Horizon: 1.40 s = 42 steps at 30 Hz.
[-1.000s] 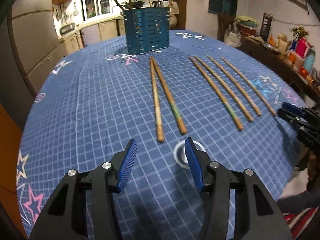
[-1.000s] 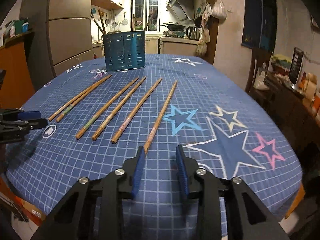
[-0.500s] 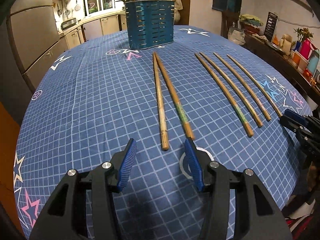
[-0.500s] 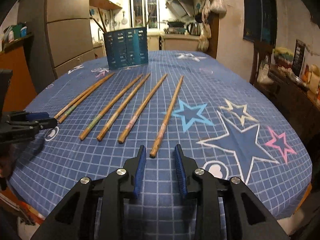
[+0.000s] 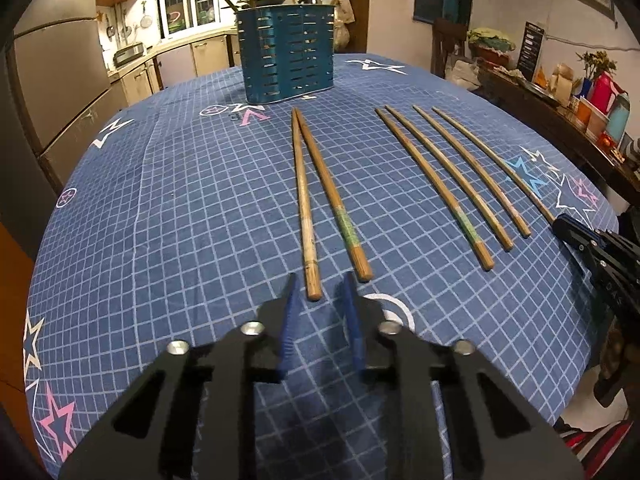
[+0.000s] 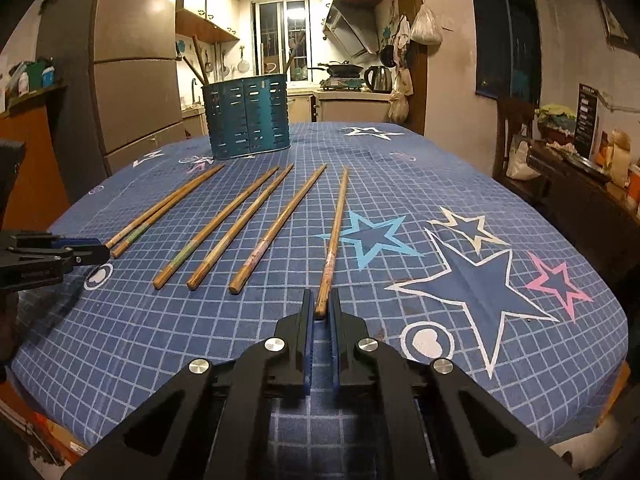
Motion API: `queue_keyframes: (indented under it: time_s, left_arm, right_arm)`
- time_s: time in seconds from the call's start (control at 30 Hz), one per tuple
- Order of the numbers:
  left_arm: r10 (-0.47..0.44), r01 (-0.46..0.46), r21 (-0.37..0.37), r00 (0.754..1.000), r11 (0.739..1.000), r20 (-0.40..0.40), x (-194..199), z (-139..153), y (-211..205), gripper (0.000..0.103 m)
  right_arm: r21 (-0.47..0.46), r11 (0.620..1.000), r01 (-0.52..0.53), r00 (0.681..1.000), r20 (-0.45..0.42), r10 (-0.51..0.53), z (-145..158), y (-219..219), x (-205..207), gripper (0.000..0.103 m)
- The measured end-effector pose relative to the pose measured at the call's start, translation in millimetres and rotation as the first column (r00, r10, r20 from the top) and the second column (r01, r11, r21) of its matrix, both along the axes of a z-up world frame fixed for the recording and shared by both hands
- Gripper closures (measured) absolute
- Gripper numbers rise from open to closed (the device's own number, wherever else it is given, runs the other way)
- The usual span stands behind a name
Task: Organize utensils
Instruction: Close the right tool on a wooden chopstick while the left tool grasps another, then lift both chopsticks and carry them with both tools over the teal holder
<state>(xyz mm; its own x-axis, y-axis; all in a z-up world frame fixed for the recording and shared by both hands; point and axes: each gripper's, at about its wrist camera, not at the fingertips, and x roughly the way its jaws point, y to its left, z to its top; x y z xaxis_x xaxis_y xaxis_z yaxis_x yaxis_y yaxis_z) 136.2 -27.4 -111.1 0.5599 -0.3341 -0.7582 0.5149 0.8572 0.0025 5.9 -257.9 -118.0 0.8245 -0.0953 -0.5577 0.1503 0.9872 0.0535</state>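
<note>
Six wooden chopsticks (image 6: 256,222) lie on the tabletop (image 6: 460,184) in front of one blue slotted utensil holder (image 6: 247,116), which already holds several sticks. The right gripper (image 6: 319,312) has just closed, jaws pinching the rightmost chopstick (image 6: 335,236). The left gripper (image 5: 320,294) has just been closing, jaws narrowly apart around the leftmost chopstick (image 5: 304,200) end. No writing is readable.

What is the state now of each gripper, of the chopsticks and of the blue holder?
left gripper: jaws just been closing, end of leftmost chopstick between them, not yet pressed.
right gripper: jaws just closed, shut on end of rightmost chopstick.
other chopsticks: lying flat on tablecloth, untouched.
blue holder: upright, some sticks standing inside.
</note>
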Motion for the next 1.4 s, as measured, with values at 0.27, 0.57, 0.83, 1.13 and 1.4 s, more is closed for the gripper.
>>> queue_keyframes:
  time_s: [0.27,0.57,0.83,1.13,1.4]
  left_arm:
    - [0.044,-0.045,-0.057,0.999,0.997,-0.013,2.4,1.8,13.1,0.098]
    - [0.071,-0.073,-0.154,0.997,0.985,-0.016,-2.8,26.2,38.2,0.098]
    - [0.099,-0.091,-0.175,0.994,0.98,0.037,-7.9,49.4,48.9,0.098]
    - [0.142,-0.114,-0.231,0.983,0.966,0.112,-11.2,84.6,55.3,0.098]
    - [0.136,-0.077,-0.293,0.973,0.953,0.186,-5.1,138.9,56.8,0.098]
  right_arm:
    - [0.001,1.0,0.001,1.0,0.029,-0.001,17.0,-14.5,-7.9,0.096]
    - [-0.109,0.994,-0.024,0.994,0.099,0.035,51.1,-16.9,-9.4,0.096]
    - [-0.101,0.992,-0.08,0.984,0.149,0.094,77.9,-20.7,-7.3,0.096]
    - [-0.067,0.993,-0.098,0.966,0.232,0.111,106.8,-30.6,-15.6,0.096]
    - [-0.046,0.99,-0.136,0.935,0.324,0.144,150.9,-43.4,-9.5,0.096]
